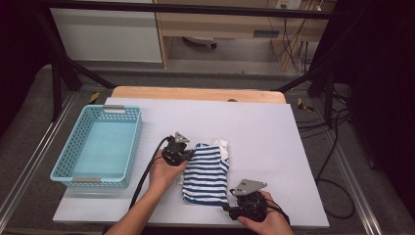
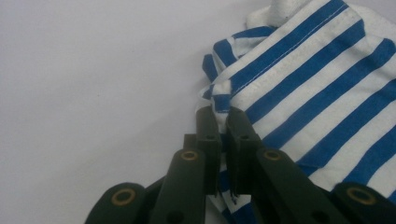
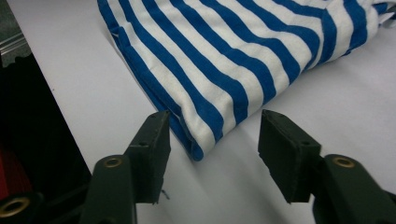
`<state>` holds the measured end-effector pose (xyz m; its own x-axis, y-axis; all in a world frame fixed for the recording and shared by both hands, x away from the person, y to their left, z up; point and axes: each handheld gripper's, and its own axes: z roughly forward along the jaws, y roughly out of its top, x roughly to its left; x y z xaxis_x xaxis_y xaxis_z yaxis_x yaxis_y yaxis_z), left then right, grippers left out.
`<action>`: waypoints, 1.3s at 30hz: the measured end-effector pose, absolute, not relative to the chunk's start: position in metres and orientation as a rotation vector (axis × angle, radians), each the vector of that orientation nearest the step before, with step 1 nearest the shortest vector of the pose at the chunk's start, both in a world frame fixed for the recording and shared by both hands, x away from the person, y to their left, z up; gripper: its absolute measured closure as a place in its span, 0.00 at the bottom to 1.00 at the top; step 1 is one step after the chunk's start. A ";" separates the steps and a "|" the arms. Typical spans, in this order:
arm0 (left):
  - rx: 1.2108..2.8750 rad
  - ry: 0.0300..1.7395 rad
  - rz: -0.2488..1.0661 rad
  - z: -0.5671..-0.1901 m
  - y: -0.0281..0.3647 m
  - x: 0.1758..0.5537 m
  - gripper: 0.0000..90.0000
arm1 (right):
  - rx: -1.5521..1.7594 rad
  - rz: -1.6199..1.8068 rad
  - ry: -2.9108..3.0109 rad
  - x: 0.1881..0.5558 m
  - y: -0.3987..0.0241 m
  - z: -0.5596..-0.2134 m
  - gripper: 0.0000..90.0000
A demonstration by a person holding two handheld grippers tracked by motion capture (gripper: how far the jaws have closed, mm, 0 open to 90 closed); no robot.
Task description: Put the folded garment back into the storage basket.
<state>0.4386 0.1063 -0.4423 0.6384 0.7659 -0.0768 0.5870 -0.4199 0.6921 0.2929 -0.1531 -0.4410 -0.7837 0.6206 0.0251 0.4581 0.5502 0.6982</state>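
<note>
I'm seeing my right gripper gaping wide around the near corner of the folded blue-and-white striped shirt (its own view shows the gap). My left gripper is pinching the shirt's left edge, jaws nearly together. Farther off, the high view is showing a light-blue basket sitting left on the white table.

Shirt blue/white stripes; basket lt blue; tabletop white.
</note>
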 end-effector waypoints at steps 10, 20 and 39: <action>2.171 1.043 0.314 -0.440 0.106 0.441 0.96 | 0.886 1.010 2.605 0.299 -0.140 -0.444 0.82; 2.193 0.987 0.325 -0.401 0.105 0.447 0.96 | 0.922 1.135 2.627 0.314 -0.146 -0.415 0.97; 2.159 0.898 0.424 -0.319 0.104 0.464 0.96 | 0.766 1.202 2.633 0.331 -0.128 -0.359 0.97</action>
